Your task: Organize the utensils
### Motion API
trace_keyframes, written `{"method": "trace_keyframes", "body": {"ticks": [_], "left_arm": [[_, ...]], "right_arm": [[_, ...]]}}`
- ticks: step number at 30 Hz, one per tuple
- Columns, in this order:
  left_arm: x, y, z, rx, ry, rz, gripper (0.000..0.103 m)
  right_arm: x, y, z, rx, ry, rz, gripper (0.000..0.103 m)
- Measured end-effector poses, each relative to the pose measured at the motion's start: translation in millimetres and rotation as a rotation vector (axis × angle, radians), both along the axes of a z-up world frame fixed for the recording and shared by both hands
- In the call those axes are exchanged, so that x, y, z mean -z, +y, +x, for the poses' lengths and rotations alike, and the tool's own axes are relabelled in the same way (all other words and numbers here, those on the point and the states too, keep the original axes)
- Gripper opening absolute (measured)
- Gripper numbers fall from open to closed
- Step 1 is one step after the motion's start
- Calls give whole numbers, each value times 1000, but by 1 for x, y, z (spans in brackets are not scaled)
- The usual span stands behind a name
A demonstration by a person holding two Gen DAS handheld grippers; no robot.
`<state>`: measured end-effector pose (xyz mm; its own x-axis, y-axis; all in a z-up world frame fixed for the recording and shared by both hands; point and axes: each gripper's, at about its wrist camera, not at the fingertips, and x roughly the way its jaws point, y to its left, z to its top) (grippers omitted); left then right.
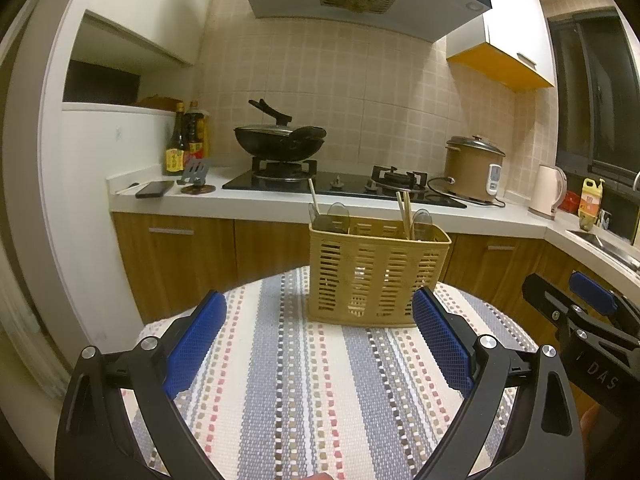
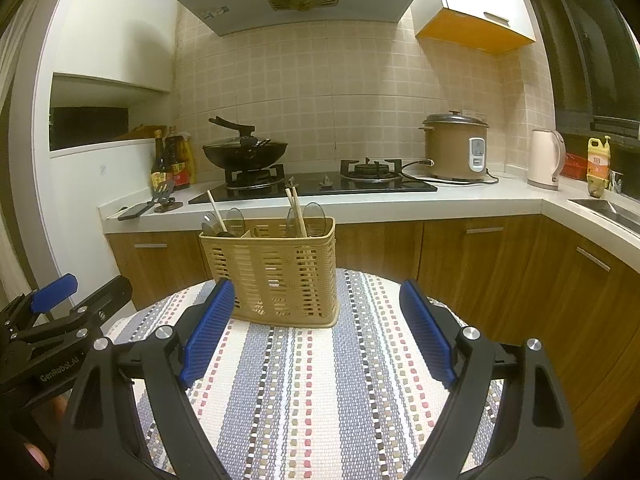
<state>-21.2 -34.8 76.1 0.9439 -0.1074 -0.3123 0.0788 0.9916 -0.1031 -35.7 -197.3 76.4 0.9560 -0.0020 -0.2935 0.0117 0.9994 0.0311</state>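
A tan slotted utensil basket [image 1: 374, 276] [image 2: 276, 270] stands upright at the far side of a small table under a striped cloth [image 1: 296, 380] [image 2: 320, 392]. Inside it stand chopsticks [image 1: 405, 214] [image 2: 298, 212] and clear spoons [image 1: 338, 216] [image 2: 314, 218], sorted into compartments. My left gripper [image 1: 318, 312] is open, short of the basket, with nothing between its blue pads. My right gripper [image 2: 318, 300] is open too, just right of the basket and empty. Each gripper shows at the edge of the other's view.
Behind the table runs a white counter [image 1: 256, 200] with a gas hob, a black wok [image 1: 280, 140], sauce bottles [image 1: 186, 140], a phone [image 1: 154, 189], a rice cooker [image 2: 456, 148] and a kettle [image 2: 544, 160]. A sink [image 2: 604, 208] sits at the right.
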Motion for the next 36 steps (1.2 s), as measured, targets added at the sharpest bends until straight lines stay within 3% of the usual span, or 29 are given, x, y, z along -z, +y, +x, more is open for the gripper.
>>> {"method": "trace_keyframes", "body": {"ticks": [36], "left_arm": [[1,-1,-2,-25,-5,36,96]], "right_arm": [[3,-7,1,1,5,8,82]]}}
